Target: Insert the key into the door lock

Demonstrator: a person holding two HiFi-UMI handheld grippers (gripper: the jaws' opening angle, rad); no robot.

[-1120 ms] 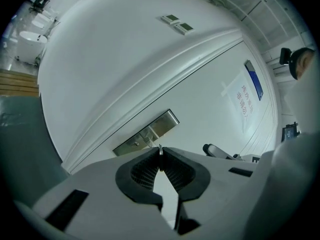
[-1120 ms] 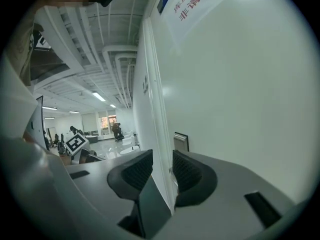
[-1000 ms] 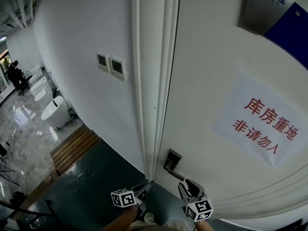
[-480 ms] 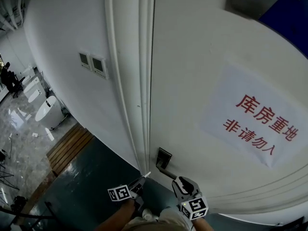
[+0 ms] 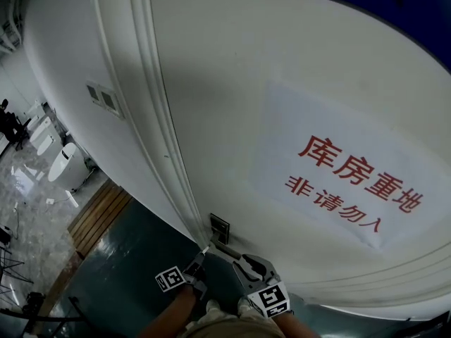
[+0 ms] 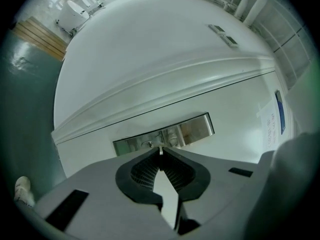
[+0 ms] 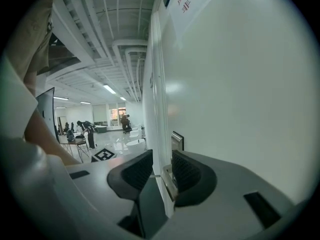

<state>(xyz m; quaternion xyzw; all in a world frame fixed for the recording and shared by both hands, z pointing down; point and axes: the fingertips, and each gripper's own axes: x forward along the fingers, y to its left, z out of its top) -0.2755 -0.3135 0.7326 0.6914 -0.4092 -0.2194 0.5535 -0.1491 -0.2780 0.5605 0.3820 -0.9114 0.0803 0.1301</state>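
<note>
A white door (image 5: 232, 104) carries a dark metal lock plate (image 5: 219, 228) with a lever handle (image 5: 229, 248) low on its left edge. My left gripper (image 5: 201, 258) is shut on a small silver key (image 5: 206, 249), which points up at the plate. In the left gripper view the key's tip (image 6: 160, 150) pokes out between the shut jaws of my left gripper (image 6: 160, 152), just short of the keyhole (image 6: 148, 144) in the plate (image 6: 195, 129). My right gripper (image 5: 243, 263) is at the handle. Its jaws (image 7: 161, 171) stand apart around the handle (image 7: 167, 179), which lies against the right pad.
A paper sign with red characters (image 5: 352, 182) hangs on the door. The door frame moulding (image 5: 151, 118) runs left of the lock, with wall switch panels (image 5: 102, 97) beyond. White bathroom fixtures (image 5: 67, 164) and a wooden platform (image 5: 99, 217) stand on the floor at left. People (image 7: 90, 129) are far off.
My left gripper has sunk and moved in with the key, closer to the lock plate. The head view has swung, so the door fills more of it. The right gripper stays at the handle.
</note>
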